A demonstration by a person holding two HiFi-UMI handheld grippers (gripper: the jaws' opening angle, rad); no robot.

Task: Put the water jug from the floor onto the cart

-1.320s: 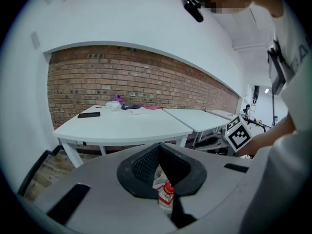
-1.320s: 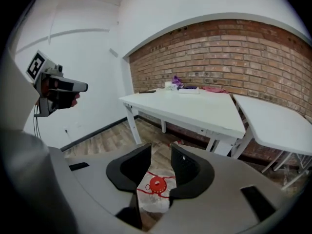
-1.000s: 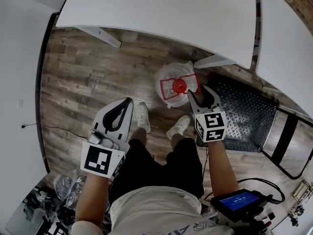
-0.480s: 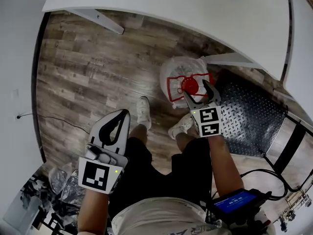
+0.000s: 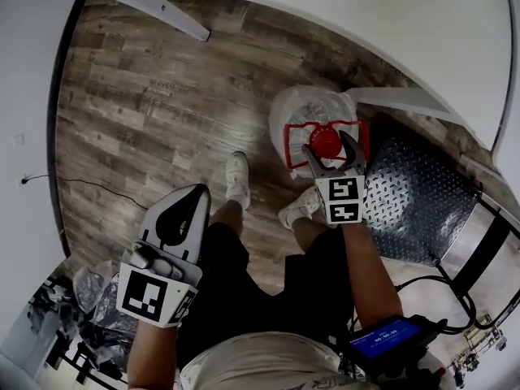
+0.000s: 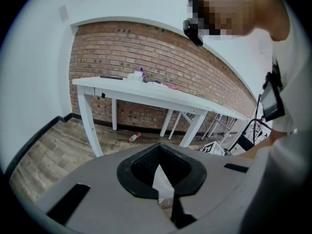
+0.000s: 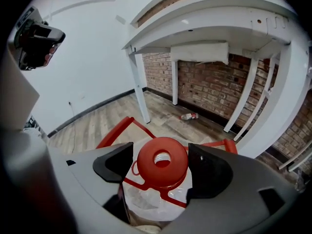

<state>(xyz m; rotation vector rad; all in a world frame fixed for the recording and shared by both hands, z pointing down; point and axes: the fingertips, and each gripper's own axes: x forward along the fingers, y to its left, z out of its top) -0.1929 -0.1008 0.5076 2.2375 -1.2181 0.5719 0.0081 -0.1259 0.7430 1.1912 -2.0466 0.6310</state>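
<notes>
Straddling the red cap (image 7: 162,161) of the water jug (image 5: 313,116), my right gripper (image 5: 329,146) has just been opening; its 2 jaws stand wide, 1 on each side, not gripping it. The jug stands upright on the wood floor (image 5: 146,120) beside the cart (image 5: 422,210): pale translucent body, red handle frame. My left gripper (image 5: 201,192) is closed, empty, well apart.

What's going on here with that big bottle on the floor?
A person stands over the water jug, which sits on the floor beside the cart. The right gripper has just been opening its fingers, and they sit either side of the jug's red cap without squeezing it. The left gripper is shut, empty and off to the side. The jug isn't lifted yet.
</notes>
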